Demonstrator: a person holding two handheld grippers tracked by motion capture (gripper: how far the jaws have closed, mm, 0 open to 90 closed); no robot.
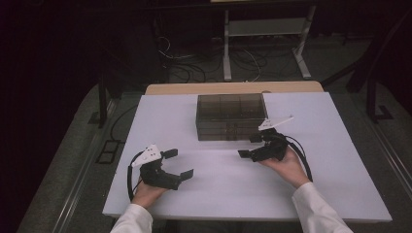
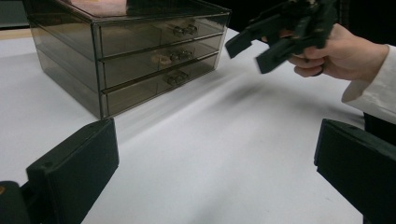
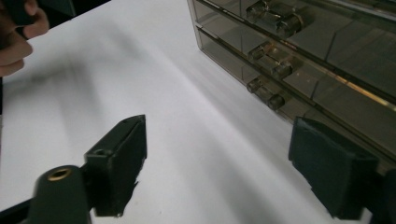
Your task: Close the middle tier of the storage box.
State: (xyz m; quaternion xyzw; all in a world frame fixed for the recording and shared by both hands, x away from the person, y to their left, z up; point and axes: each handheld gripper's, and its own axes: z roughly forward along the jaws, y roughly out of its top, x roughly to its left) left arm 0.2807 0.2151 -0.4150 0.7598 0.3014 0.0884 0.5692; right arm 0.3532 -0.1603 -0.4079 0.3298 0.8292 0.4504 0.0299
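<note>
Alignment matters: the right gripper (image 1: pixel 252 145), jaws wide and empty, should square up to a handle of the smoked three-drawer organiser (image 1: pixel 231 116) near the tabletop's far edge, while the left gripper (image 1: pixel 177 164), also wide and empty, waits.

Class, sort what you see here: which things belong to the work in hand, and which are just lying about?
In the job:
- drawer box, three closed drawers
- right gripper, open, near the box front
- left gripper, open, held over the table

Lying about:
- cables on the floor behind
- white frame behind the table
</note>
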